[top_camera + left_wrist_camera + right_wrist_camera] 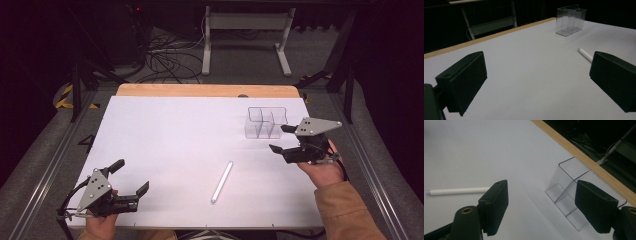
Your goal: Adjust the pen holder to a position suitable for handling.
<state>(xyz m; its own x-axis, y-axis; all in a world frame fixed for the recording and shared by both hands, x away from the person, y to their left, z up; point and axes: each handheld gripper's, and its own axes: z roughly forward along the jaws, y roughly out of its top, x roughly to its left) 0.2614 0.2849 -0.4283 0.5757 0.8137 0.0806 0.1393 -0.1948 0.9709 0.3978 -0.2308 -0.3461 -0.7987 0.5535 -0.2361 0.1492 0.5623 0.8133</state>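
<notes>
While partly claw-hidden — pen [459, 191], organizer [566, 195]

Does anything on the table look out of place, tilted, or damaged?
Nothing stands out. The clear divided box stands upright and looks empty. The white pen lies flat and apart from it. Both grippers are open.

Looks like a lab or test room: dark curtains [395, 60] all round, a mess of cables [165, 57] on grey carpet [240, 80], metal rails [45, 165] beside a white-topped table [175, 135].
</notes>
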